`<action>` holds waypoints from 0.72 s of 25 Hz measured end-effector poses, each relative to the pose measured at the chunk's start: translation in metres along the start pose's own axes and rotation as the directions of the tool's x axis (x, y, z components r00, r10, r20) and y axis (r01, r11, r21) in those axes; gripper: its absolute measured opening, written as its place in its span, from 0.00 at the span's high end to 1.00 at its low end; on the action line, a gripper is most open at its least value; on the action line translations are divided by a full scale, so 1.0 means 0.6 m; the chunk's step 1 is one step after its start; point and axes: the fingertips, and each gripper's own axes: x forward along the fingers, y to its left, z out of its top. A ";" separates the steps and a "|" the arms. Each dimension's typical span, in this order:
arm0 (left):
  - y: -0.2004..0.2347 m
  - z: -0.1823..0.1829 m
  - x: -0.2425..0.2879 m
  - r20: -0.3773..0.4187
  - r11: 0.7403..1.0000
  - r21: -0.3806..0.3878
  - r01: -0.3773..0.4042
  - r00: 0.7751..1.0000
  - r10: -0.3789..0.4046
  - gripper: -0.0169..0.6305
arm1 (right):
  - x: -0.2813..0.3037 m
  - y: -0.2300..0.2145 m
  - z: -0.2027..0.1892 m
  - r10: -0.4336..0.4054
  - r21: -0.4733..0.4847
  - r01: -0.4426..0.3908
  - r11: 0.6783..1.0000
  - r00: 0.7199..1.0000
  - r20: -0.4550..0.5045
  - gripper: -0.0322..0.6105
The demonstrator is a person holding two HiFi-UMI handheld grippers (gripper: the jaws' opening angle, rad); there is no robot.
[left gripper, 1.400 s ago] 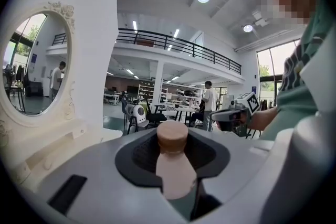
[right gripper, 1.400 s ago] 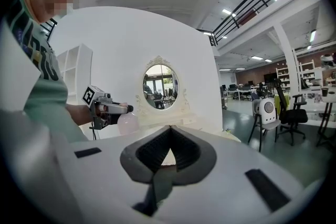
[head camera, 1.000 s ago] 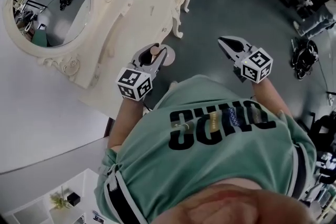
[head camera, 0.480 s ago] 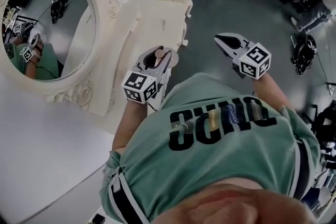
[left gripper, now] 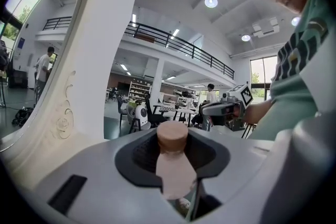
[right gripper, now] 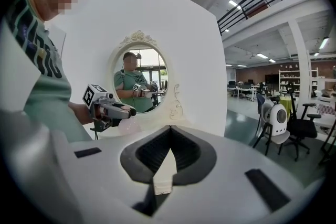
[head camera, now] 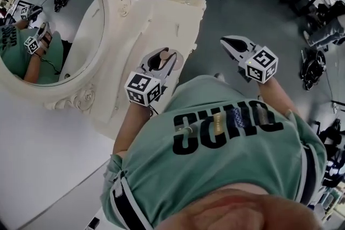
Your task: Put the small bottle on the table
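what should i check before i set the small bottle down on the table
1. Grip: left tongs press on the small bottle from both sides. Ok.
2. Bottle attitude: cap up, looks upright. Ok.
3. Position: left tongs are over the near edge of the cream table. Ok.
4. Height above the table top: cannot tell.
5. Mirror: off to the left, apart from the tongs. Ok.
6. Right tongs: shut, empty, over the floor beside the table. Ok.
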 end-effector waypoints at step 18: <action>0.085 0.085 0.248 0.045 0.953 -0.056 -0.297 0.953 0.300 0.77 | 0.095 -0.320 0.047 0.302 -0.062 -0.300 0.952 0.953 0.022 0.96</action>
